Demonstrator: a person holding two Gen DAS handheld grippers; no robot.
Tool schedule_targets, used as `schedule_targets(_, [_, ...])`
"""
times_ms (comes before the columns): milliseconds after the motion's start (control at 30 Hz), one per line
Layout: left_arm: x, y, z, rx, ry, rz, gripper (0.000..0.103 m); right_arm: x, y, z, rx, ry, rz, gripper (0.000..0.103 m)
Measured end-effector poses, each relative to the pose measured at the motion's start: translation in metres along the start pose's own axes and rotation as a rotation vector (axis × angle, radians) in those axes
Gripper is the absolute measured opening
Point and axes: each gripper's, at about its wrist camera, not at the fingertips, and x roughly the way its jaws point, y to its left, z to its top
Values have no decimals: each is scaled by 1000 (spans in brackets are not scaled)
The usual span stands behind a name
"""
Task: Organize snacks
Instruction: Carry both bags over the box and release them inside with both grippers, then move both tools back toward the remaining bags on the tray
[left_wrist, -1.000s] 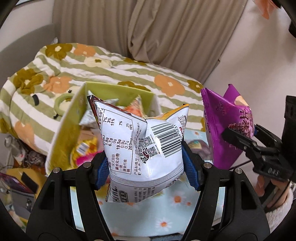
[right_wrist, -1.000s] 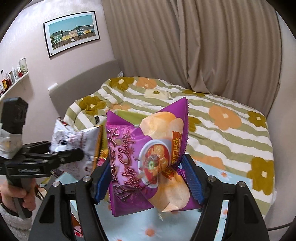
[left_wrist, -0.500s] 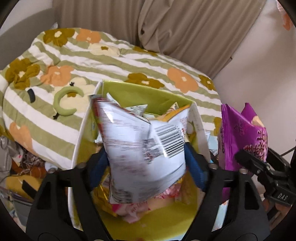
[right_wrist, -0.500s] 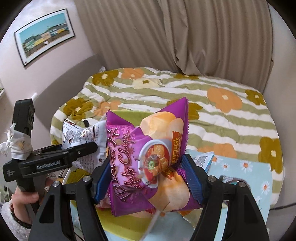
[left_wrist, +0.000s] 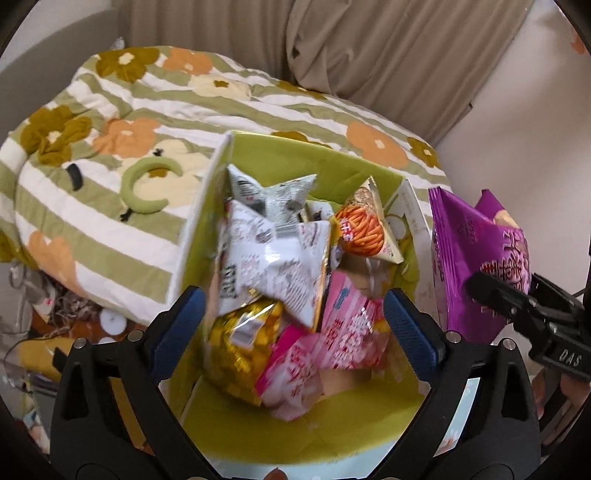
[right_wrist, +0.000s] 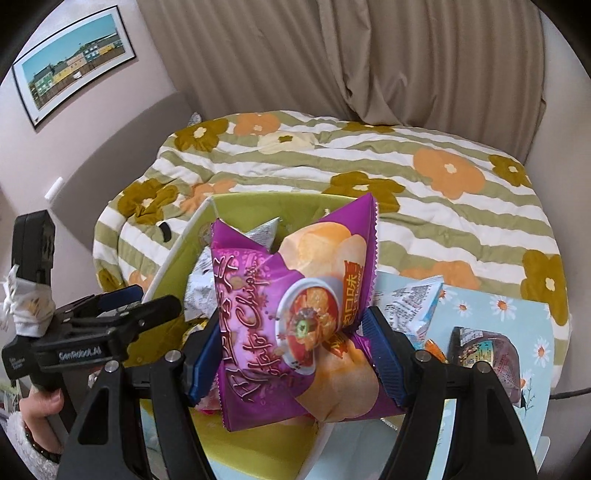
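Observation:
A green box holds several snack bags. A white snack bag lies blurred on top of a gold bag and pink bags; an orange bag is behind them. My left gripper is open and empty just above the box. My right gripper is shut on a purple chip bag, held over the box's right side. The purple bag also shows in the left wrist view.
The box stands on a light blue daisy-print cloth with a white packet and a dark snack bag on it. A striped flower quilt lies behind. Clutter sits lower left.
My left gripper opened and the white bag dropped from it into the box. Both grippers moved forward over the box; the right one still grips the purple bag.

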Motion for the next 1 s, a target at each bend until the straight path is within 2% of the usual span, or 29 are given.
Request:
schedule_targets(333, [-42,17,-31,-68,-52,66,97,10,22,-5,-9,15,97,73])
schedule_targets(367, [-44,19,-33,-70,-54,73,97,13,24,-5,-7,18,115,79])
schedule_targets(400, [-45,19,-35,-71,-56,78,97,15,25,-6,-1,18,117,91])
schedule_targets(433, [-46,20,-38,-71,-59,84,97,16,25,-9,1,13,113,94])
schedule_targets(600, [-50,23,-50,-74,-62,81,97,10,22,-25,5,-38,110,95])
schedule_targets(733, [-48,18,-54,-61,-52,65,97,5,19,-34,10,-30,88,95])
schedule_targets(1000, [-61,-10,-54,23,-76,16,97,-27,12,-47,29,-49,52,95])
